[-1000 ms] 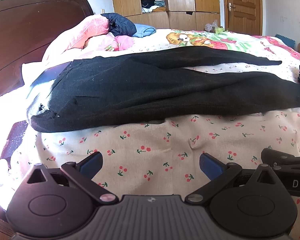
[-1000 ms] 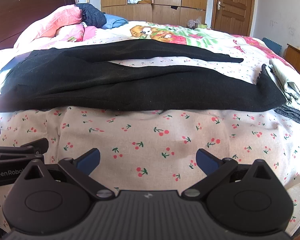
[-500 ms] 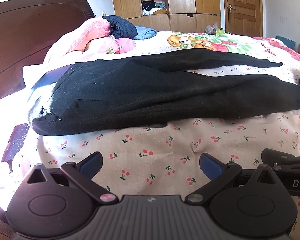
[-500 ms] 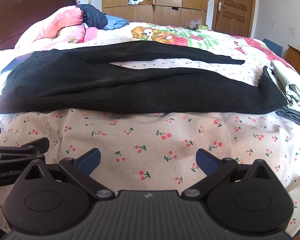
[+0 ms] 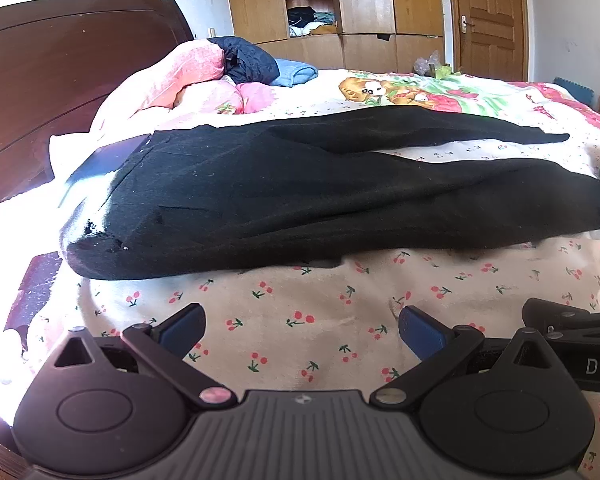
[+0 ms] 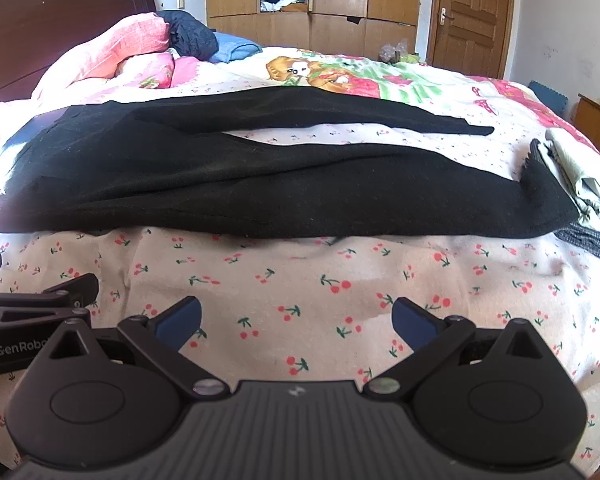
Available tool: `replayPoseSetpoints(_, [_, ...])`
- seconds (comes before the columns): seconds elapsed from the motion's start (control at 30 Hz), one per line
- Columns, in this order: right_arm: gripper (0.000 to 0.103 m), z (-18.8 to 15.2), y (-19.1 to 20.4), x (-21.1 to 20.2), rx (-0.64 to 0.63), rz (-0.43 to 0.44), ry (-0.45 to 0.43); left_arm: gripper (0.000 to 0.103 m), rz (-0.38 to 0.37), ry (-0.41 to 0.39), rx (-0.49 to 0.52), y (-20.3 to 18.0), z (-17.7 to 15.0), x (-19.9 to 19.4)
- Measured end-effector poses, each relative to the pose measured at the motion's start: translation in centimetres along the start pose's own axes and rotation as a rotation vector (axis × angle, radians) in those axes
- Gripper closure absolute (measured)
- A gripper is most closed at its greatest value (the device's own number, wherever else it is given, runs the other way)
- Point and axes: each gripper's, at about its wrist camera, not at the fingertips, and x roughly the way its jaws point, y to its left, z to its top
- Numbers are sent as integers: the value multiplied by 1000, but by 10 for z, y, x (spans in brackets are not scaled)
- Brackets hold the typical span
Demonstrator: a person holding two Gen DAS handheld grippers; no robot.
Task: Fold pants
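Note:
Black pants [image 5: 300,196] lie flat across the bed, waist to the left, both legs stretched right and spread apart; they also show in the right wrist view [image 6: 260,184]. My left gripper [image 5: 300,326] is open and empty, over the cherry-print sheet short of the pants' near edge. My right gripper [image 6: 296,320] is open and empty, also over the sheet in front of the near leg. Each gripper's body shows at the edge of the other's view.
Pink bedding [image 5: 180,80], a dark jacket [image 5: 248,62] and a blue garment [image 5: 296,74] lie by the dark headboard [image 5: 60,64]. Pale and grey clothes [image 6: 580,184] lie at the right by the leg cuffs. A wardrobe and door stand behind.
Both grippers have moved slightly forward and down toward the pants' near edge. The pants have not moved; both grippers stay open.

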Motion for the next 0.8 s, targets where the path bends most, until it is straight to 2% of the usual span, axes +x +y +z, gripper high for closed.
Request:
replayPoseSetpoints(0.47, [3,21,22,10,-53,35,-13,0,30,-28,0,21,10,7])
replayPoseSetpoints(0.63, [3,40,54,14,-139,113,-47,0,65,-63,24,49,19,11])
replayPoseSetpoints(0.8, [4,61,105,30,-269,231,-68,0,167,-79,-16,101,31,29])
